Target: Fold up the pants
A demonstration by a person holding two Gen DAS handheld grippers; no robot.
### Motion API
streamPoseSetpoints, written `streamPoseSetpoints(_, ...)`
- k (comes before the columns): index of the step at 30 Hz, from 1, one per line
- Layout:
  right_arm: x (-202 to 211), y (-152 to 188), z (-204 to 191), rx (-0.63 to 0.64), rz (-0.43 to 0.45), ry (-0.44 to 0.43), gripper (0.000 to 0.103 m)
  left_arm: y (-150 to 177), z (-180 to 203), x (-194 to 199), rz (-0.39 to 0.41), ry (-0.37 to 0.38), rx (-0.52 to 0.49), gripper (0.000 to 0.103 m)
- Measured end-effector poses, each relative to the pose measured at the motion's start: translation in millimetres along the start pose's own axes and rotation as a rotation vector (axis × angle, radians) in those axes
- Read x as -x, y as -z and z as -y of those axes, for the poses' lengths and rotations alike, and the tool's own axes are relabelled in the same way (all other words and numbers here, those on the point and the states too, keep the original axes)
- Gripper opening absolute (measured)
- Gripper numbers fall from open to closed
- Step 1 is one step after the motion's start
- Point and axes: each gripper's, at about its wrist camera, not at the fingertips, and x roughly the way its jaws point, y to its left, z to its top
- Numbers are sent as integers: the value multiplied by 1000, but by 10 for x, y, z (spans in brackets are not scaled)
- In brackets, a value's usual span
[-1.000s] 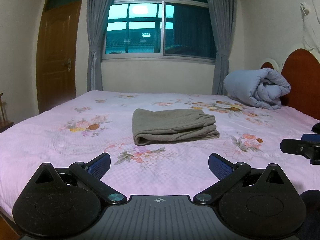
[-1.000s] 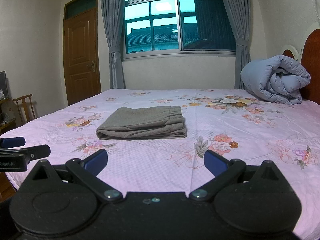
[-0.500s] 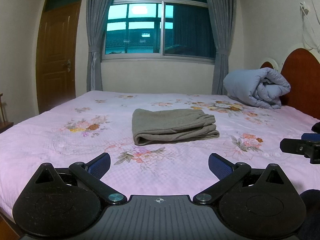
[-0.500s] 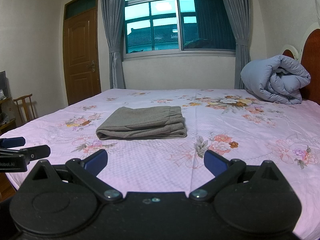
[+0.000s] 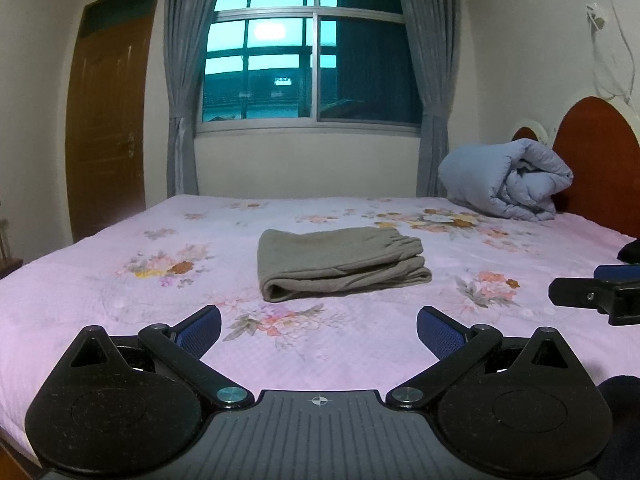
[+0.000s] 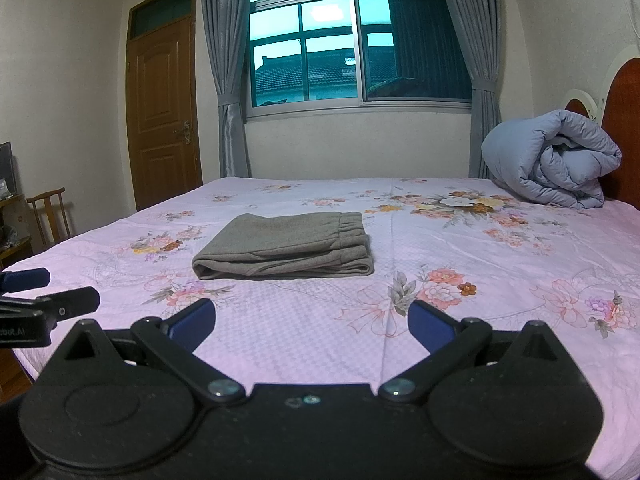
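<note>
Grey-brown pants [image 5: 340,262] [image 6: 286,246] lie folded into a compact stack in the middle of the pink flowered bed [image 5: 120,300] [image 6: 500,280], waistband on the right side. My left gripper [image 5: 319,326] hovers open above the bed's near edge, well short of the pants, nothing between its blue pads. My right gripper [image 6: 312,320] is likewise open and empty, held back from the pants. Each gripper shows at the edge of the other's view: the right gripper's fingers [image 5: 592,294], the left gripper's fingers [image 6: 44,300].
A rolled blue-grey duvet [image 5: 508,180] [image 6: 552,164] rests by the red headboard [image 5: 596,164] at the right. Behind the bed are a curtained window [image 5: 308,60] and a wooden door [image 6: 164,112]. A wooden chair [image 6: 48,212] stands left of the bed.
</note>
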Motion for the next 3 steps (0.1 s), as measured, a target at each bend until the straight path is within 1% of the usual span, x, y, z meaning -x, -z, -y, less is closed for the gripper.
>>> streamPoseSetpoints(3, -2, 0, -1, -1, 1, 0, 97, 1, -12, -5, -6, -5, 8, 103)
